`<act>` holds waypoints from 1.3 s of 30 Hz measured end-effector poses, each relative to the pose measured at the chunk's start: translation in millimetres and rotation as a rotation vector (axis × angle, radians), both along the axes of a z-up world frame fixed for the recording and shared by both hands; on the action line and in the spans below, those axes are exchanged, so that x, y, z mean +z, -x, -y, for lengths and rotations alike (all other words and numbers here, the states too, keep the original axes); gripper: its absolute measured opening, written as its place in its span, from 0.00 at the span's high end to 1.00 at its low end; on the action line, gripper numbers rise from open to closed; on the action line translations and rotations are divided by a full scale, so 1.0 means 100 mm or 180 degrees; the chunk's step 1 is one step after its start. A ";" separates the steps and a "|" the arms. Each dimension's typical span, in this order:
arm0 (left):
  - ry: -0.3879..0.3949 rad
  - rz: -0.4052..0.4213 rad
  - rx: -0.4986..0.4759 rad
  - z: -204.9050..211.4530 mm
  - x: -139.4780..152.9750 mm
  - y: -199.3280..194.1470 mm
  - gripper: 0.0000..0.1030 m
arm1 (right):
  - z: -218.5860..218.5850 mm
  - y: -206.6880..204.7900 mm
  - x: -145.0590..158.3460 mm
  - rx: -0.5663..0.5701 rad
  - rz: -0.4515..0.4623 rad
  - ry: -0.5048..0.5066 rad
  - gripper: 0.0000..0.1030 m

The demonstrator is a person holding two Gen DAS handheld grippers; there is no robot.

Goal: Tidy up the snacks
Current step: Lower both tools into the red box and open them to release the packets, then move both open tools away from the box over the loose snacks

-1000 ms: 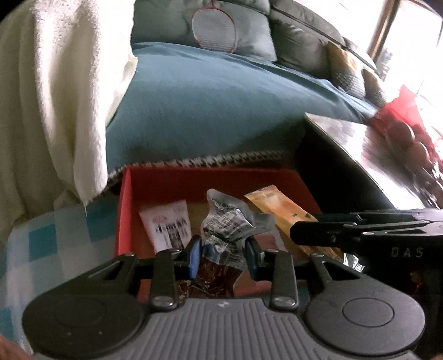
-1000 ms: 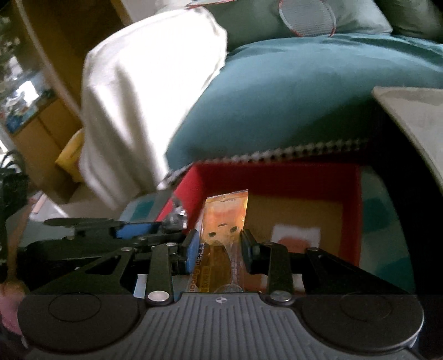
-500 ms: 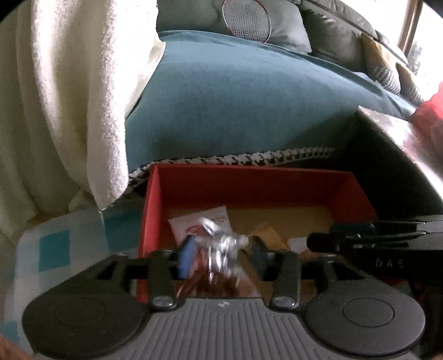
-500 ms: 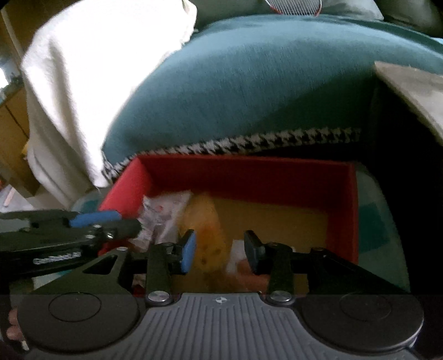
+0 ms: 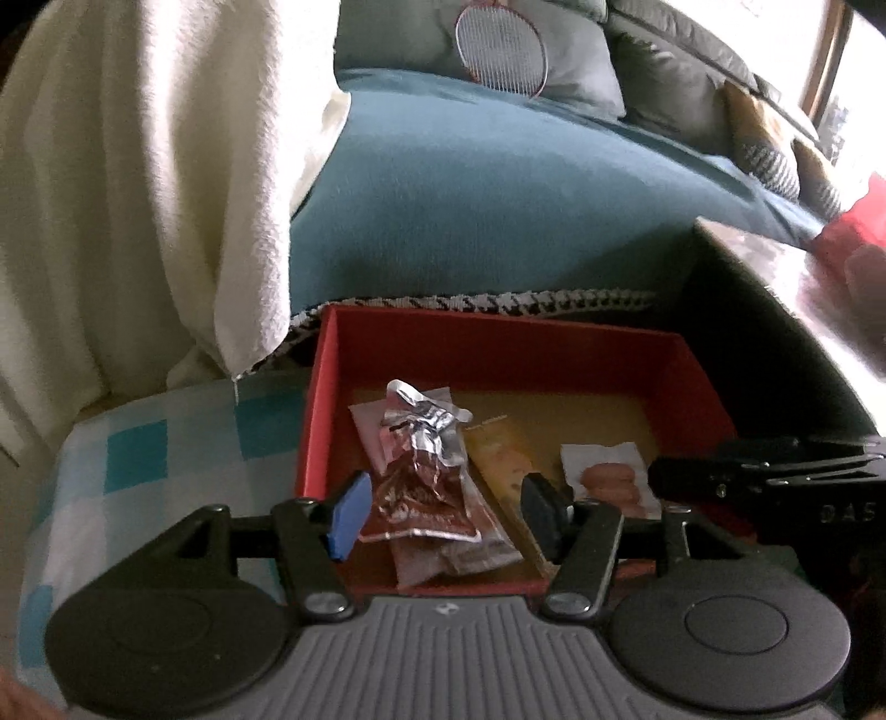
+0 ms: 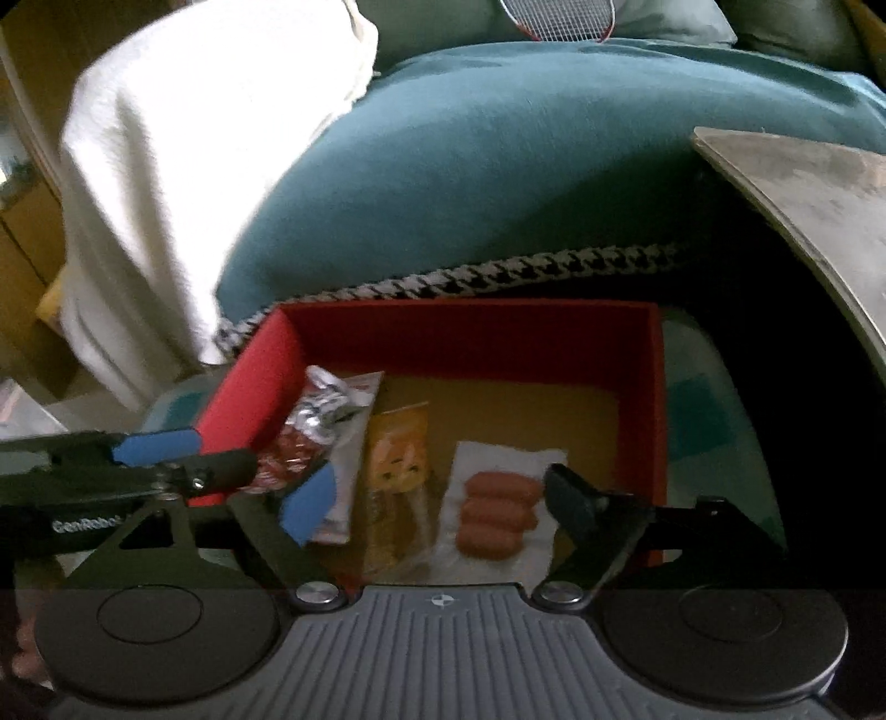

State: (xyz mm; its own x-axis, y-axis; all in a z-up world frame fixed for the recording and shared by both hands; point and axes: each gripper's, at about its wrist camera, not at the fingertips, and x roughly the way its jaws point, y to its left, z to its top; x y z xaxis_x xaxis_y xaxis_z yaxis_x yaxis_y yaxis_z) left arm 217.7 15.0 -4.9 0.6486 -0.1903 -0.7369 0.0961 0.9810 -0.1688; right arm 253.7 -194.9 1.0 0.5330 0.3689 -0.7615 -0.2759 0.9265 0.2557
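Observation:
A red box [image 5: 498, 343] [image 6: 470, 332] sits on a blue-checked cloth and holds the snacks. A clear brown snack packet [image 5: 426, 476] [image 6: 304, 437] lies at its left over a white packet [image 5: 476, 543]. An orange packet [image 5: 504, 465] [image 6: 398, 459] lies in the middle. A white sausage packet [image 5: 606, 476] [image 6: 498, 509] lies to the right. My left gripper [image 5: 446, 509] is open and empty above the brown packet. My right gripper [image 6: 437, 493] is open and empty above the orange and sausage packets.
A teal sofa cushion [image 5: 498, 210] with a houndstooth edge rises behind the box. A cream blanket [image 5: 138, 194] hangs at the left. A table top [image 6: 803, 183] juts in at the right. A racket [image 5: 501, 50] rests on the sofa back.
Both grippers have opened and let go. The brown packet dropped from the left one and the orange packet from the right one; both now lie in the red box.

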 end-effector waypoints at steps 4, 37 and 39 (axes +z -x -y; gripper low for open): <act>-0.0012 0.0060 -0.0008 0.01 0.07 0.23 0.44 | 0.03 0.21 0.09 0.0014 -0.0058 -0.0303 0.13; 0.0002 0.0406 -0.0075 -0.16 0.31 1.66 0.40 | 0.00 2.51 0.48 0.0474 0.0521 -0.1970 0.00; -0.0022 0.0389 -0.0181 -0.15 0.28 1.75 0.40 | 0.04 2.60 0.57 0.0393 0.0727 -0.1867 0.00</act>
State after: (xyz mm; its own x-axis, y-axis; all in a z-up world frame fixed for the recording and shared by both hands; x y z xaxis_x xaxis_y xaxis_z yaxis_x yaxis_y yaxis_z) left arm 42.4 30.3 22.8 0.7220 -0.2244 -0.6545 0.1708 0.9745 -0.1456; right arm -6.1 -198.8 58.3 0.5849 0.7587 -0.2867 -0.4791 0.6084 0.6327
